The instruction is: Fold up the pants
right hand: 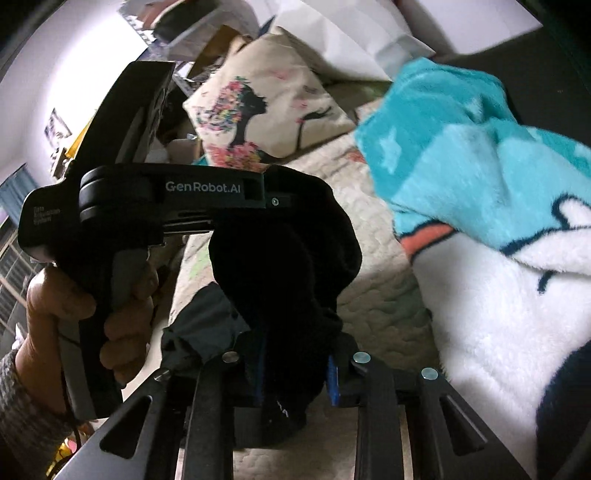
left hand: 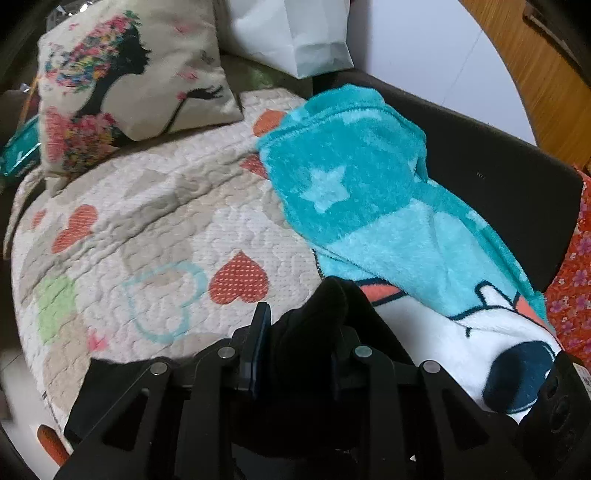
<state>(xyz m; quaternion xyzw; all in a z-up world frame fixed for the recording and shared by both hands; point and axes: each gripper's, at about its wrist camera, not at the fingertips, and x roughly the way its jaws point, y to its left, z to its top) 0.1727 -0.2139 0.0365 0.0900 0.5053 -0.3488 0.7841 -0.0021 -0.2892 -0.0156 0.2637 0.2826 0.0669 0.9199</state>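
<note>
The black pants are bunched between the fingers of my left gripper, which is shut on them and holds them above the heart-patterned quilt. In the right wrist view the same pants hang as a dark bundle. My right gripper is shut on their lower part. The left gripper body, held by a hand, grips the top of the bundle there. Most of the pants' shape is hidden in folds.
A teal and white fleece blanket lies on the right of the quilt, also in the right wrist view. A printed cushion and a white paper bag sit at the back. A dark sofa arm runs along the right.
</note>
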